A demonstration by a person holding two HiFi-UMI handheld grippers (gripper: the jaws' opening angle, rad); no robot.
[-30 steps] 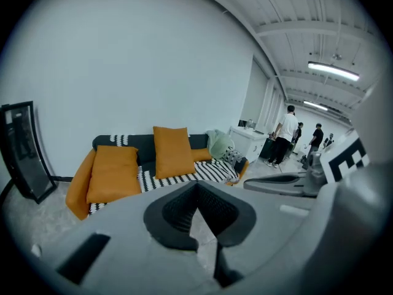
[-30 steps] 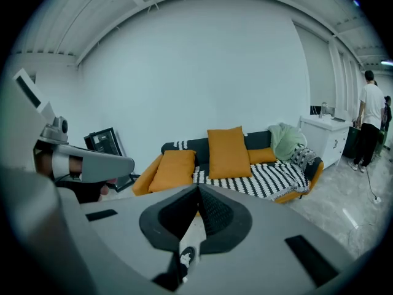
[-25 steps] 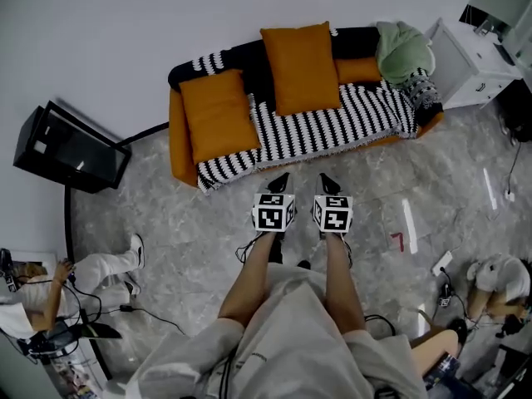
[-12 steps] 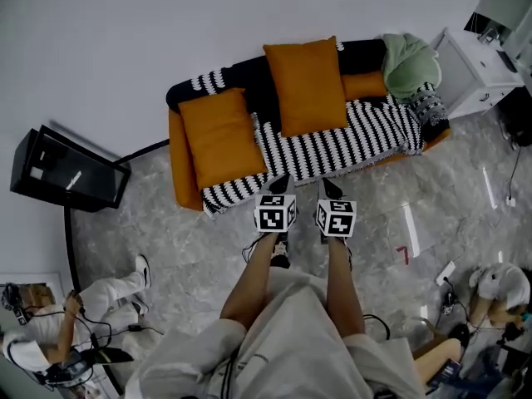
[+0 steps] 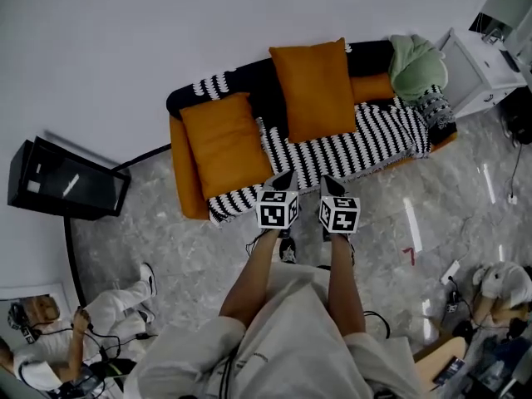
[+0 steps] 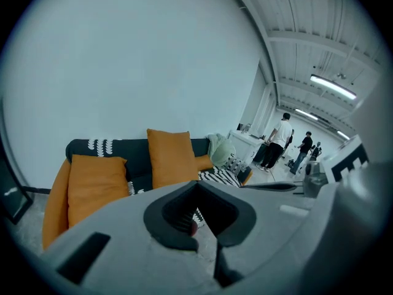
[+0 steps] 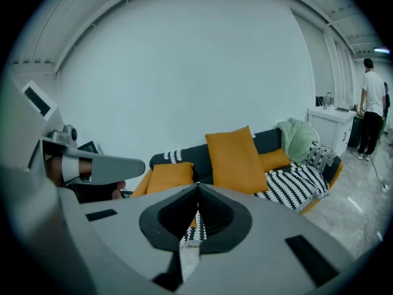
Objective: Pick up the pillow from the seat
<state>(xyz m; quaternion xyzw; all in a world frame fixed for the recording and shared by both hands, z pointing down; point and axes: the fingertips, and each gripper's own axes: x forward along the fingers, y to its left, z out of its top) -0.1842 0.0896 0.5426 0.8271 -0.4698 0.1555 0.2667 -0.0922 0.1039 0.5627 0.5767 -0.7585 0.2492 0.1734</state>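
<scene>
An orange sofa point(image 5: 185, 169) with a black-and-white striped throw point(image 5: 366, 140) stands against the wall. One large orange pillow point(image 5: 224, 144) lies on the left of the seat. A second one point(image 5: 314, 90) leans upright on the backrest, and a small orange cushion point(image 5: 371, 86) sits to its right. My left gripper point(image 5: 283, 181) and right gripper point(image 5: 330, 185) hover side by side at the seat's front edge, both shut and empty. The left gripper view shows the two big pillows point(image 6: 95, 186) point(image 6: 172, 155) beyond the closed tips point(image 6: 198, 183). The right gripper view shows them point(image 7: 169, 177) point(image 7: 236, 155) past its tips point(image 7: 198, 186).
A green blanket point(image 5: 418, 61) is bunched on the sofa's right end. A black box point(image 5: 62, 181) stands on the floor at left, a white cabinet point(image 5: 482, 69) at right. People sit on the floor at lower left point(image 5: 83, 339) and lower right point(image 5: 499, 285), with cables nearby.
The person has stepped toward the sofa. It now lies closer under both grippers, whose tips reach its front edge. Both grippers stay shut.
</scene>
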